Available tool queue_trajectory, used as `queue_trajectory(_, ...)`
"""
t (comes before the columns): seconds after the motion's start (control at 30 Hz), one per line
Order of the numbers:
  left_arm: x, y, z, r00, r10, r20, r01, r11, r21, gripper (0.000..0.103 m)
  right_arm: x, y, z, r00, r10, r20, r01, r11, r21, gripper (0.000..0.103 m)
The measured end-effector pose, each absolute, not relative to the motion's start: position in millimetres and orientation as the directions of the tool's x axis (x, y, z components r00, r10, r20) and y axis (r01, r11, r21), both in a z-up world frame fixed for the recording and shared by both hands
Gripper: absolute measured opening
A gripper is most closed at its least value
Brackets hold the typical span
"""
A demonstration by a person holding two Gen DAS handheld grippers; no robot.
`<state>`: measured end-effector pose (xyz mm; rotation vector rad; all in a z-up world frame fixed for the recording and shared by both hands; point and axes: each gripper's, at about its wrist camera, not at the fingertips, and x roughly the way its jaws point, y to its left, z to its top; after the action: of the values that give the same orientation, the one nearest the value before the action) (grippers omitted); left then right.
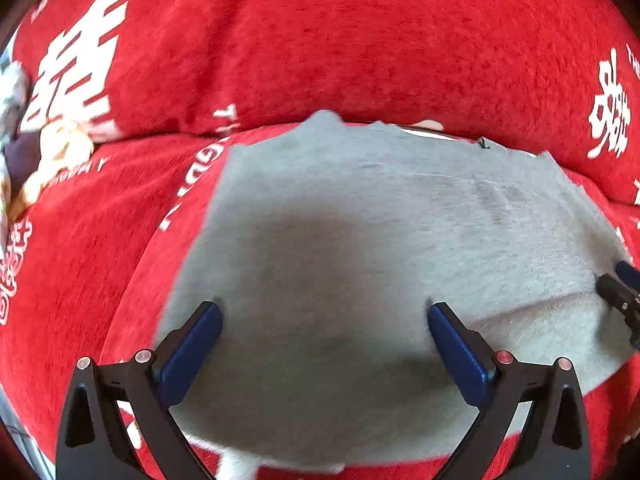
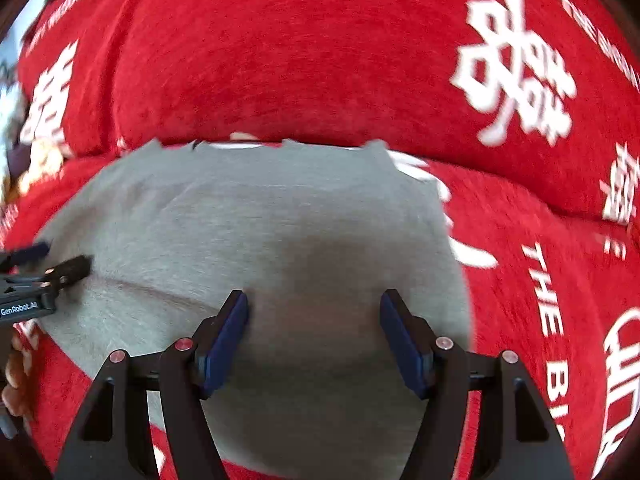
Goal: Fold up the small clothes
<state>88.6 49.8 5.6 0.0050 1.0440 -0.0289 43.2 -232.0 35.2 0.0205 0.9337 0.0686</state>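
While the grey cloth (image 1: 360, 260) lies flat on the red sofa cover (image 1: 320, 40), both the left gripper (image 1: 324, 320) and right gripper (image 2: 314, 308) hang over it, fingers wide apart, holding nothing. Next, I think, pinch the six o'clock edge and fold it toward twelve o'clock.

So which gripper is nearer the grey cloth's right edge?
Right. The right gripper is over the cloth at its right part, one finger close to that edge; the left gripper is over its left part, farther away.
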Motion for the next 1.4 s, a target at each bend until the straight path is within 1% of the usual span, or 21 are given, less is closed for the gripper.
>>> queue_trajectory(0.07,83,60,12,0.496,-0.023,-0.868,-0.003,1.0,-0.028,0.103,39,-232,43,0.584,0.03,-0.811,-0.019,1.0,0.024,0.071)
queue_trajectory(0.1,78,63,18,0.502,-0.014,-0.865,-0.028,0.999,-0.032,0.103,34,-232,48,0.59,-0.027,-0.807,0.029,1.0,-0.012,0.072)
queue_trajectory(0.13,73,65,22,0.512,-0.015,-0.859,-0.037,0.999,-0.039,0.103,26,-230,54,0.606,-0.028,-0.795,0.038,0.999,-0.007,0.072)
queue_trajectory(0.2,61,60,30,0.528,-0.053,-0.848,-0.022,0.997,-0.076,0.103,13,-221,61,0.631,0.04,-0.775,0.007,0.998,0.057,0.072)
queue_trajectory(0.23,55,51,34,0.533,-0.071,-0.843,-0.001,0.996,-0.084,0.103,9,-212,61,0.63,0.059,-0.775,-0.014,0.998,0.065,0.072)
queue_trajectory(0.3,50,36,34,0.546,-0.055,-0.836,0.031,0.998,-0.046,0.103,3,-184,54,0.619,0.069,-0.782,-0.078,0.997,0.025,0.072)
queue_trajectory(0.4,46,18,22,0.539,0.0,-0.842,0.061,0.997,0.04,0.103,-2,-160,34,0.589,0.037,-0.807,-0.124,0.991,-0.045,0.072)
queue_trajectory(0.47,47,21,9,0.511,0.04,-0.858,0.051,0.996,0.077,0.103,-1,-167,20,0.558,0.011,-0.83,-0.099,0.994,-0.054,0.072)
queue_trajectory(0.5,44,25,3,0.492,0.058,-0.869,0.039,0.995,0.089,0.103,-4,-179,18,0.572,0.036,-0.82,-0.083,0.996,-0.014,0.074)
queue_trajectory(0.57,36,45,-2,0.492,-0.012,-0.87,0.029,1.0,0.003,0.103,-10,-200,19,0.578,0.057,-0.814,-0.047,0.998,0.037,0.074)
queue_trajectory(0.73,8,84,10,0.515,-0.032,-0.856,-0.031,0.998,-0.056,0.103,-32,-240,28,0.582,0.041,-0.812,-0.001,0.999,0.049,0.074)
queue_trajectory(0.83,-5,131,6,0.516,-0.112,-0.849,-0.14,0.967,-0.212,0.103,-46,-247,43,0.611,-0.002,-0.791,0.041,0.999,0.029,0.076)
queue_trajectory(0.9,-2,153,-4,0.489,-0.2,-0.849,-0.186,0.927,-0.325,0.103,-49,-246,49,0.62,0.02,-0.784,0.037,0.998,0.055,0.076)
queue_trajectory(0.93,-1,155,-2,0.509,-0.215,-0.834,-0.174,0.923,-0.343,0.103,-49,-243,52,0.625,0.03,-0.78,0.035,0.997,0.066,0.076)
queue_trajectory(1.07,19,137,-3,0.491,-0.317,-0.811,-0.097,0.905,-0.413,0.103,-45,-223,61,0.637,0.062,-0.769,-0.003,0.997,0.077,0.076)
queue_trajectory(1.17,41,125,-7,0.504,-0.338,-0.795,-0.103,0.89,-0.444,0.103,-40,-204,65,0.634,0.077,-0.769,-0.036,0.997,0.069,0.076)
queue_trajectory(1.23,53,126,-10,0.518,-0.393,-0.759,-0.094,0.856,-0.508,0.103,-34,-196,67,0.625,0.092,-0.775,-0.054,0.996,0.075,0.076)
queue_trajectory(1.3,60,132,-13,0.533,-0.494,-0.687,-0.062,0.787,-0.614,0.103,-27,-192,69,0.619,0.104,-0.779,-0.06,0.995,0.085,0.076)
queue_trajectory(1.33,61,138,-17,0.543,-0.546,-0.638,-0.049,0.738,-0.673,0.103,-20,-190,72,0.613,0.108,-0.782,-0.064,0.994,0.087,0.076)
queue_trajectory(1.37,63,140,-18,0.551,-0.567,-0.612,-0.043,0.713,-0.7,0.102,-13,-188,73,0.607,0.113,-0.787,-0.068,0.994,0.09,0.076)
queue_trajectory(1.4,61,146,-20,0.565,-0.579,-0.588,-0.04,0.692,-0.721,0.091,-1,-182,75,0.597,0.118,-0.793,-0.075,0.993,0.091,0.076)
